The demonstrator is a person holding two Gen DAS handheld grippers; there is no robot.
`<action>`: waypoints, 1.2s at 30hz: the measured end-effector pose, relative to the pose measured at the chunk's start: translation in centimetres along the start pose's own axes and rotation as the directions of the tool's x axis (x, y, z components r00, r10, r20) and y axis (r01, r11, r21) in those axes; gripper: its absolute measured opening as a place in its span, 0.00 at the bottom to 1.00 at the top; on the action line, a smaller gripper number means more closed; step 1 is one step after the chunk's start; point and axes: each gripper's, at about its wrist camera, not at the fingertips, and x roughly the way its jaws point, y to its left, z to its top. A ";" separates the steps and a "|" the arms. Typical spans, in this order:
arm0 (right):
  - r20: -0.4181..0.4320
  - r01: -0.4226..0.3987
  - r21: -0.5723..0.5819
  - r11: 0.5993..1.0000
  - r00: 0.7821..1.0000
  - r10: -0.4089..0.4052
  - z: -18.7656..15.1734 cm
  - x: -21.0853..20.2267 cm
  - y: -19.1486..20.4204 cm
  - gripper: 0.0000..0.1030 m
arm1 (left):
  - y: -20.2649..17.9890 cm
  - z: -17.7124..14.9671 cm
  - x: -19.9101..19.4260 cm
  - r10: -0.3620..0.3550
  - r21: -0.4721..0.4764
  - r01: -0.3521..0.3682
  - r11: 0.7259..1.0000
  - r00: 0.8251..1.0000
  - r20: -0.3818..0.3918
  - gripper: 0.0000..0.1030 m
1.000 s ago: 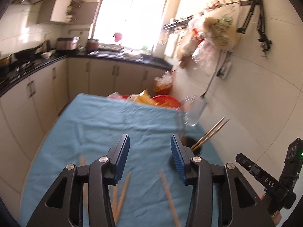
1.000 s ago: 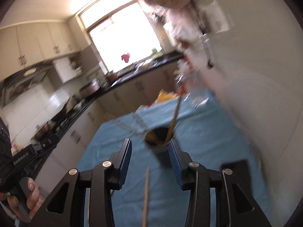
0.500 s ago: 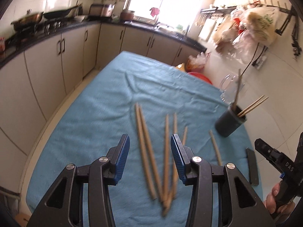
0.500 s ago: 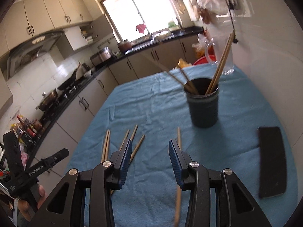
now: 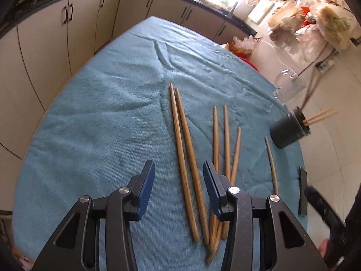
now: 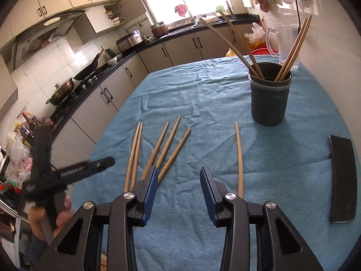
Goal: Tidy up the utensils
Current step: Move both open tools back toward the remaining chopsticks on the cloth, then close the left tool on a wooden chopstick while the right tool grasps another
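Note:
Several wooden chopsticks [image 5: 188, 155] lie loose on the blue cloth; they also show in the right wrist view [image 6: 168, 145]. One chopstick [image 6: 239, 155] lies apart to the right, also seen in the left wrist view [image 5: 271, 162]. A dark holder cup [image 6: 269, 97] stands upright with several chopsticks in it, at the right edge in the left wrist view [image 5: 288, 132]. My left gripper [image 5: 178, 180] is open, empty, above the long pair. My right gripper [image 6: 178, 181] is open and empty, just left of the lone chopstick.
A black flat object [image 6: 343, 178] lies at the table's right side. A clear glass jug [image 6: 283, 43] stands behind the holder. Kitchen cabinets [image 5: 67, 27] run along the left and back. The white wall is close on the right.
Both grippers have tilted down and drawn back toward the near table edge. The loose chopsticks have come into fuller view. The left gripper now hovers lower over them.

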 end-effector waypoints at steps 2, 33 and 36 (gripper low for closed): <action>0.000 0.002 0.001 1.000 1.000 -0.002 0.0 0.1 -0.3 0.41 | -0.2 1.1 1.2 0.015 0.005 -0.015 1.000 1.000 -0.014 0.36; -0.310 0.015 0.023 1.000 0.951 -0.007 7.7 13.4 2.0 0.30 | 0.8 3.5 4.5 0.191 0.046 -0.187 0.981 0.977 -0.092 0.07; -0.340 0.052 0.018 0.998 0.939 -0.043 8.3 15.7 1.9 0.28 | 0.6 3.9 4.8 0.191 0.063 -0.186 0.981 0.977 -0.097 0.07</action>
